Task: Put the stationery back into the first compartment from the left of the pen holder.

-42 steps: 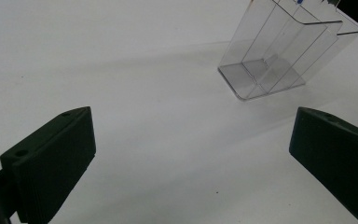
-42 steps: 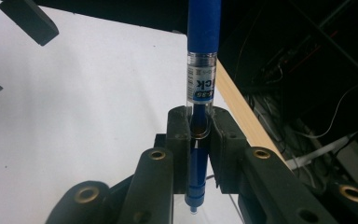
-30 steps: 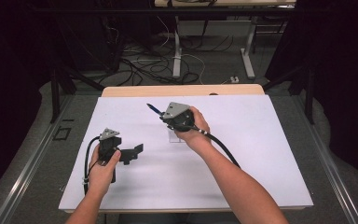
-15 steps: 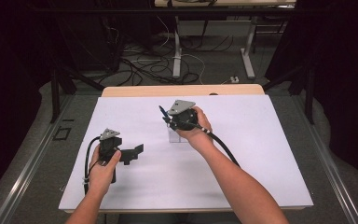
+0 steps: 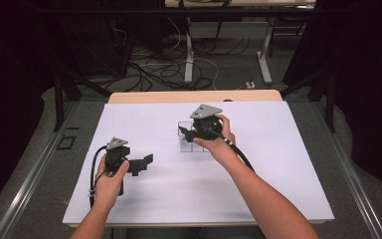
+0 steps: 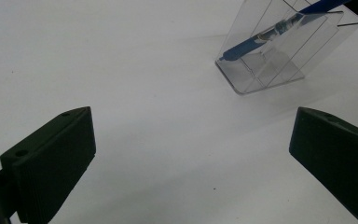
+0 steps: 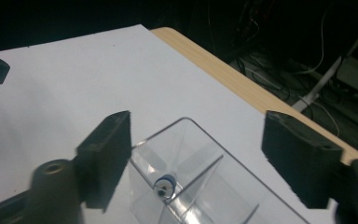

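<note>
A clear plastic holder (image 5: pixel 185 141) with compartments stands on the white table top (image 5: pixel 278 149). A blue pen (image 6: pixel 260 40) leans inside one compartment, and its top end (image 7: pixel 164 183) shows from above. My right gripper (image 7: pixel 198 149) hovers just over the holder (image 7: pixel 205 186). Its jaws have just been opening and stand apart, with the pen's top below them and untouched. My left gripper (image 6: pixel 191 158) is open and holds nothing. It rests low on the table at the left (image 5: pixel 146 160) and faces the holder (image 6: pixel 279 56).
The wooden table edge (image 5: pixel 194 96) runs along the far side of the white sheet. Beyond it, cables and table legs (image 5: pixel 189 55) lie on a dark floor. Bare white surface lies to the right and front of the holder.
The right gripper held the blue pen slanted up to the left, then upright over the holder. Now the pen sits in the holder and the jaws have opened. The left hand kept still.
</note>
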Action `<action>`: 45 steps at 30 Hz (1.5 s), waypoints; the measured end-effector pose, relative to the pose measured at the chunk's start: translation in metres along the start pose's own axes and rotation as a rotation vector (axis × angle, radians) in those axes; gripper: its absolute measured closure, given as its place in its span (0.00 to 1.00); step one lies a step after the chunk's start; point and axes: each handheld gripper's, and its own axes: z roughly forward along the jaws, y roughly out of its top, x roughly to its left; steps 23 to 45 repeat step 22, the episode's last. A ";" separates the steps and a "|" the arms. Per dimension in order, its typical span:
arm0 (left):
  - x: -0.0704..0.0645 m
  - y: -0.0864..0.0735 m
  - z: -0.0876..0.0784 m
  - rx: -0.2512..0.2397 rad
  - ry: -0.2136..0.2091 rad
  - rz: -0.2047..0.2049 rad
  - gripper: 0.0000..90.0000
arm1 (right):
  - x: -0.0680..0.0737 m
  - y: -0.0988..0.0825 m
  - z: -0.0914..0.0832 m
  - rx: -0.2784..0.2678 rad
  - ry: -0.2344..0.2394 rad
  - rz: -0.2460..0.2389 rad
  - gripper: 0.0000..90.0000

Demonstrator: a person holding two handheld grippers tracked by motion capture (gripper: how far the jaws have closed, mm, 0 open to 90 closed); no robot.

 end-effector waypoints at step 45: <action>0.000 0.003 -0.006 -0.030 -0.009 0.037 0.00 | -0.008 -0.051 -0.082 0.105 -0.122 0.165 0.00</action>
